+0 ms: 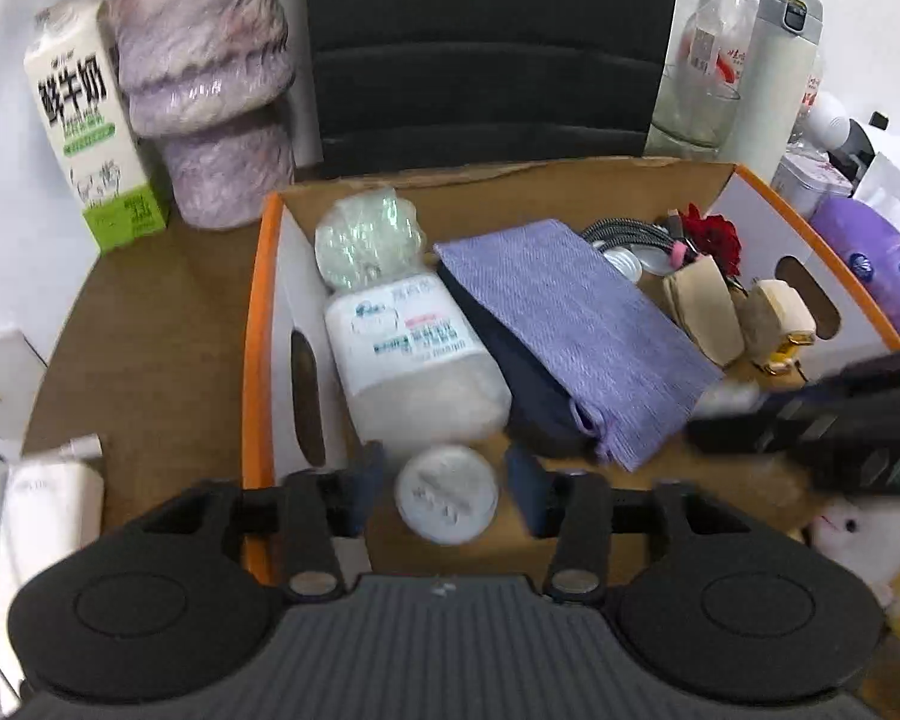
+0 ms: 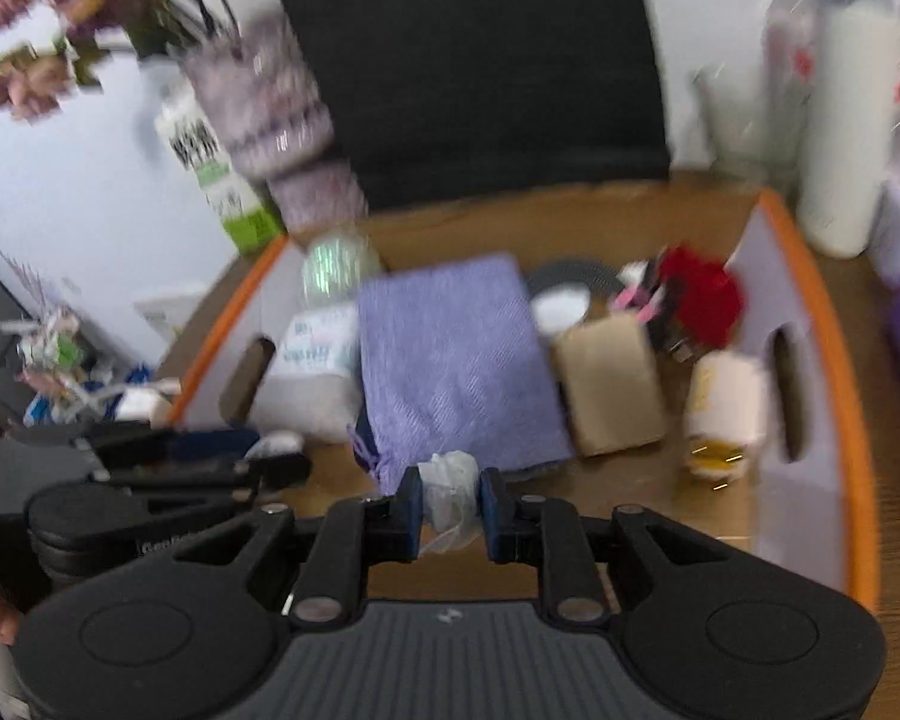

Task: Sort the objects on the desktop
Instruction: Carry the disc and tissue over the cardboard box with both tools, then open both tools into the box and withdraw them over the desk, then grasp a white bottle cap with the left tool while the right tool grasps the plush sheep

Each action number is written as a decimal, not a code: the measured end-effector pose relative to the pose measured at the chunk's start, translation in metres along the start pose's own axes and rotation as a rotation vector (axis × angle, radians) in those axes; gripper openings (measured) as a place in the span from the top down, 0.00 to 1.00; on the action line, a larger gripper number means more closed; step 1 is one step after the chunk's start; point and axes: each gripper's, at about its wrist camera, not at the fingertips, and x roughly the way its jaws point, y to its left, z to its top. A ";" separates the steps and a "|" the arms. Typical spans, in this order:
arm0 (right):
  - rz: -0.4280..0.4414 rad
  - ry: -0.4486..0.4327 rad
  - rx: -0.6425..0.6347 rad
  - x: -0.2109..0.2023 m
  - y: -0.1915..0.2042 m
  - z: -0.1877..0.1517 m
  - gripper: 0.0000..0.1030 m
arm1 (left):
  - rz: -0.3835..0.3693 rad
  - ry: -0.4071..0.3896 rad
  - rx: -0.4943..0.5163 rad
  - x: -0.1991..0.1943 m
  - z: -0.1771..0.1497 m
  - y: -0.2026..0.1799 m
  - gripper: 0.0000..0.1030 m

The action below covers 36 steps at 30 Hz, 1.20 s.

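Note:
An open cardboard box (image 1: 258,324) with an orange rim (image 2: 834,324) holds a lying white bottle (image 1: 408,354), a bubble-wrap bundle (image 1: 366,240), a folded purple cloth (image 1: 570,324), a coiled cable, a red flower (image 1: 714,234) and beige packets. My left gripper (image 1: 447,480) hovers over the box's near left part, open, with a round white cap (image 1: 447,504) between its pads and a small gap on each side. My right gripper (image 2: 451,483) is shut on a crumpled white wrapper (image 2: 450,510) above the box's near edge. It shows in the left wrist view as a dark shape (image 1: 822,420).
Behind the box stand a milk carton (image 1: 90,132), a fuzzy purple vase (image 1: 210,78), a black chair back (image 1: 486,48), a white flask (image 1: 774,72) and a clear bottle. A purple tissue pack (image 1: 876,258) and a plush toy (image 1: 864,534) lie to the right; litter (image 2: 66,372) lies left.

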 end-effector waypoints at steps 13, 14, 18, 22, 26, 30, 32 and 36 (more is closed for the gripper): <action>-0.071 -0.125 -0.018 -0.050 -0.010 -0.009 0.31 | 0.012 -0.099 -0.109 -0.056 -0.006 0.014 0.04; -0.116 -0.147 -0.037 -0.060 -0.011 -0.016 0.27 | 0.005 -0.114 -0.103 -0.064 -0.011 0.009 0.04; -0.223 -0.248 -0.139 -0.096 -0.003 -0.058 0.23 | -0.005 -0.213 -0.120 -0.102 -0.043 -0.007 0.00; -0.294 -0.365 -0.188 -0.129 0.005 -0.116 0.14 | -0.015 -0.314 -0.131 -0.134 -0.098 -0.028 0.00; -0.290 -0.373 -0.174 -0.139 0.008 -0.176 0.13 | -0.010 -0.292 -0.162 -0.134 -0.164 -0.055 0.00; -0.249 -0.353 -0.085 -0.143 0.003 -0.241 0.13 | -0.022 -0.269 -0.159 -0.135 -0.224 -0.080 0.00; -0.250 -0.345 -0.081 -0.145 0.002 -0.271 0.13 | 0.004 -0.302 -0.108 -0.143 -0.245 -0.089 0.00; -0.259 -0.329 -0.094 -0.154 0.004 -0.307 0.12 | 0.029 -0.340 -0.045 -0.158 -0.267 -0.099 0.00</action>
